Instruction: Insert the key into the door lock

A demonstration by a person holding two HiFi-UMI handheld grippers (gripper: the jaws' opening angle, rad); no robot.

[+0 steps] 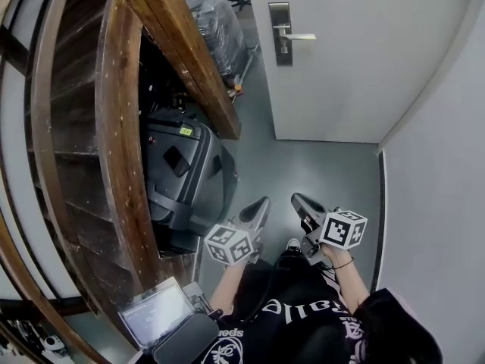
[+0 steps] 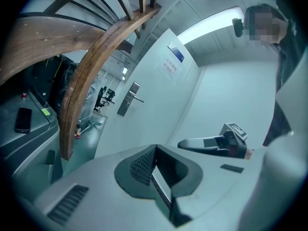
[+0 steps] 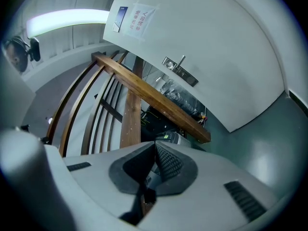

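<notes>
Your left gripper [image 2: 155,148] has its jaws closed, the ribbed pads meeting at the tips. Your right gripper [image 3: 155,143] is in the same state, tips pressed together. I cannot tell whether a key sits between either pair.

You hold both grippers low and near your body, side by side and a little apart, and both point to the far end of the passage. The door lock [image 1: 280,32] is far ahead of them, well apart from both pairs of jaws. It is a tall metal plate on the left side of the white door [image 1: 364,67], and the handle [image 1: 300,36] goes out from it to the right. A paper notice [image 2: 169,67] is fixed on the door above the plate.

Between the jaws and the door lies only bare green-grey floor [image 1: 303,173]. On your left a wooden stair rail [image 1: 189,51] slopes down toward the door and ends near its left edge. Under the rail stands a grey machine [image 1: 182,177], just beside your left gripper, and a black phone [image 2: 22,119] lies on top of it. A laptop [image 1: 155,313] sits near you at the left. A plain wall [image 1: 447,165] closes the right side.
</notes>
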